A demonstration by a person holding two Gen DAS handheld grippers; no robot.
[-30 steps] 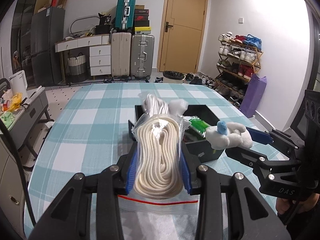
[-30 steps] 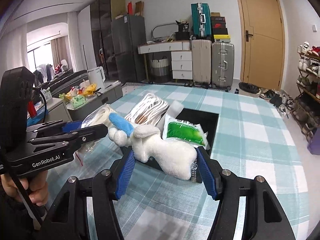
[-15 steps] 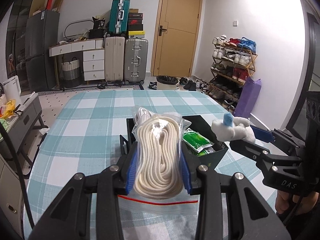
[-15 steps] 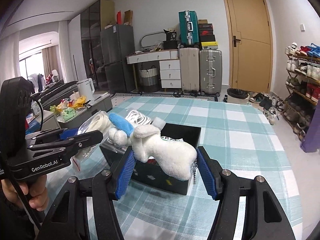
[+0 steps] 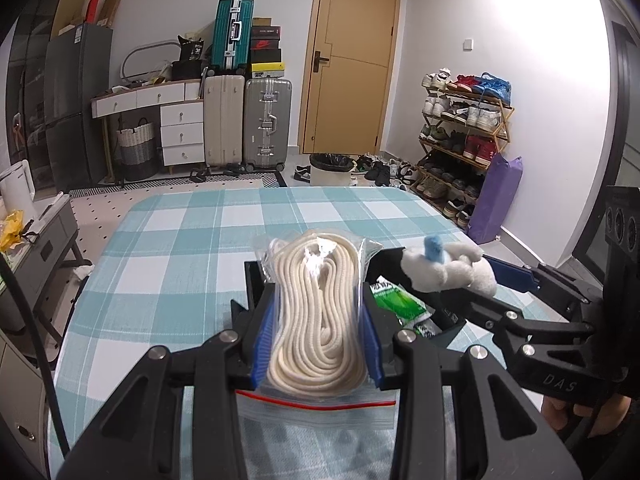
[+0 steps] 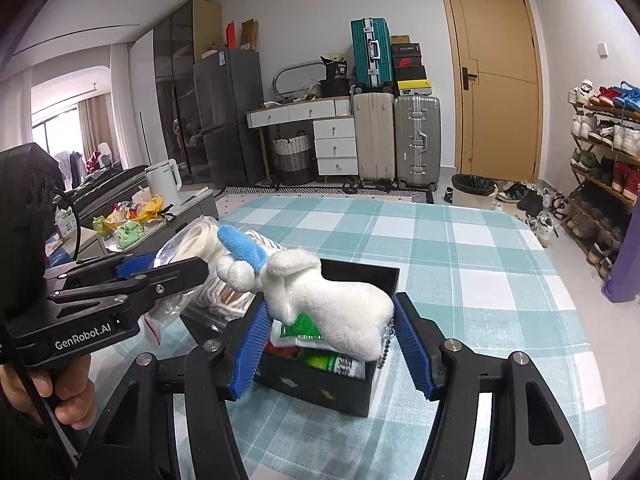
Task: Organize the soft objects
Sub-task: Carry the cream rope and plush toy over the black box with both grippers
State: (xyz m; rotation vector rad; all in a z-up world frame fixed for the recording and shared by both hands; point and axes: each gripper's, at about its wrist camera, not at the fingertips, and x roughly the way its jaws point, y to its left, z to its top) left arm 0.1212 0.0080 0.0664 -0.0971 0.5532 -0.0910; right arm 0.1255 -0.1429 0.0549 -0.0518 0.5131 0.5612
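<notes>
My left gripper (image 5: 316, 340) is shut on a clear zip bag of coiled cream rope (image 5: 316, 312), held above the near left side of a black box (image 5: 448, 318). The bag also shows in the right wrist view (image 6: 188, 240). My right gripper (image 6: 332, 340) is shut on a white plush toy with a blue ear (image 6: 324, 300), held over the black box (image 6: 344, 384). The plush (image 5: 448, 270) and right gripper (image 5: 480, 280) show at the right of the left wrist view. Green packets (image 6: 308, 326) lie inside the box, also seen in the left wrist view (image 5: 400, 306).
The box stands on a table with a teal and white checked cloth (image 5: 192, 248). A low grey cabinet (image 5: 36, 248) with clutter stands left of the table. Suitcases (image 5: 244, 120), a door and a shoe rack (image 5: 464, 140) line the far walls.
Both grippers have risen and pulled back toward me with their loads. The box now sits lower and nearer under them, and more of the room shows.
</notes>
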